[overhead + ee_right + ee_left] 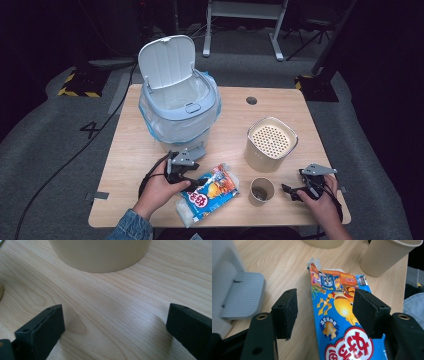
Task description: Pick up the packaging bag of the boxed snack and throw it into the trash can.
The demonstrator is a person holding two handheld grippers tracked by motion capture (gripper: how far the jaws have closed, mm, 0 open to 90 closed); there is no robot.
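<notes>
Left hand-held gripper lowered over the snack bag, ready to grasp.

The left hand-held gripper (325, 312) stands part open astride the blue and orange torn-open foil snack bag (339, 322) lying flat on the wooden table (130, 150); its pads look clear of the bag. Next it likely needs to close and lift toward the lidded white plastic bin (177, 107), open and bag-lined. The right hand-held gripper (113, 327) rests wide open, empty. The beige paper cup (261, 191) holds dark dregs.
</notes>
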